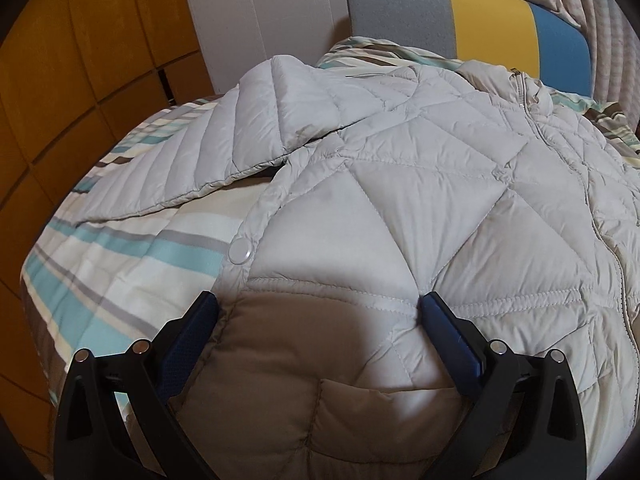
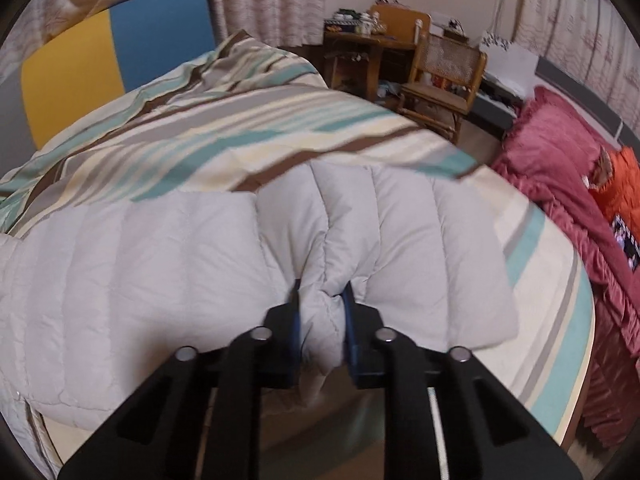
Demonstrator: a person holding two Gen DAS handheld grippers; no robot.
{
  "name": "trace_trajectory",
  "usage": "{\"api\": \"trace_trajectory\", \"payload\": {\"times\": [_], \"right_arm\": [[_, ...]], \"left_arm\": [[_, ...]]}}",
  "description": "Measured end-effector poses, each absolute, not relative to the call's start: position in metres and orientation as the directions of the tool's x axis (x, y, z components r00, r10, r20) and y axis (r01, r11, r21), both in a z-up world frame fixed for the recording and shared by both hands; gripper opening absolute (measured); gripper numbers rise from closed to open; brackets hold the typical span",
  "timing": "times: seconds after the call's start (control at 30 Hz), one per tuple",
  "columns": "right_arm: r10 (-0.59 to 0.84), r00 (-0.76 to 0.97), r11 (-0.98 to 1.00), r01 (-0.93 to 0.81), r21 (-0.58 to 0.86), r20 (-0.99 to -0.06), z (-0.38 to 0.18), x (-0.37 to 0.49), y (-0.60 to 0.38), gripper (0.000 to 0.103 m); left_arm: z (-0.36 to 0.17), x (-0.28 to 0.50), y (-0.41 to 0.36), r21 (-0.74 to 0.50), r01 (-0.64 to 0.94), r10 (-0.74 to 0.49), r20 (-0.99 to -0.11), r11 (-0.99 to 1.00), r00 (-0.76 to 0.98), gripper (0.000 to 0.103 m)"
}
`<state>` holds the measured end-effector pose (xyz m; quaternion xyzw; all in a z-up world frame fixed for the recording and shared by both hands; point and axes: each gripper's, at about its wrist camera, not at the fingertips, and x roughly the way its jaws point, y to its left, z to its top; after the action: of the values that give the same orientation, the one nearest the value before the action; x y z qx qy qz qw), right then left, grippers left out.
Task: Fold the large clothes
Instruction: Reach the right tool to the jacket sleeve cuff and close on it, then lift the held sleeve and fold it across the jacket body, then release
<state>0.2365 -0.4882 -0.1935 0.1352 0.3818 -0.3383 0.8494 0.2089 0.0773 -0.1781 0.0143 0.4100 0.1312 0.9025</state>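
Right gripper (image 2: pixel 322 312) pinched the puffer jacket's sleeve (image 2: pixel 320 240) to fold it; my left gripper (image 1: pixel 318 308) gaped over the near hem (image 1: pixel 320 360).

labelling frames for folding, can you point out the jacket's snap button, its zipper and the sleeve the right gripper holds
snap button (image 1: pixel 240 251), left wrist view, centre of the round snap at the jacket's edge
zipper (image 1: pixel 527 101), left wrist view, upper stretch of the teeth
sleeve (image 2: pixel 320 216), right wrist view, bunched quilting ahead of the fingers
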Motion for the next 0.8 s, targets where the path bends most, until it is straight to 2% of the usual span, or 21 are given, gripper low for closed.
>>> {"api": "trace_trajectory", "payload": {"times": [0.2,0.37,0.43,0.57,0.8], "right_arm": [[-0.496,0.595,0.792,0.608,-0.048,-0.633,-0.153,0.25,-0.447,0.012],[-0.468,0.712,0.877,0.445,-0.18,-0.523,-0.126,0.263,-0.369,0.012],[-0.45,0.75,0.893,0.376,-0.248,-0.484,-0.123,0.27,-0.335,0.012],[-0.387,0.826,0.877,0.192,-0.441,-0.41,-0.134,0.277,-0.249,0.012],[-0.255,0.907,0.663,-0.089,-0.743,-0.336,-0.191,0.273,-0.125,0.012]], "left_arm": [[-0.171,0.213,0.076,0.139,-0.226,0.249,-0.762,0.964,0.598,0.1],[-0.158,0.213,0.091,0.134,-0.3,0.299,-0.73,0.945,0.614,0.1],[-0.164,0.214,0.1,0.102,-0.323,0.286,-0.748,0.941,0.599,0.1],[-0.177,0.211,0.113,0.012,-0.337,0.225,-0.768,0.941,0.6,0.1],[-0.179,0.207,0.105,0.028,-0.331,0.237,-0.755,0.943,0.611,0.1]]}}
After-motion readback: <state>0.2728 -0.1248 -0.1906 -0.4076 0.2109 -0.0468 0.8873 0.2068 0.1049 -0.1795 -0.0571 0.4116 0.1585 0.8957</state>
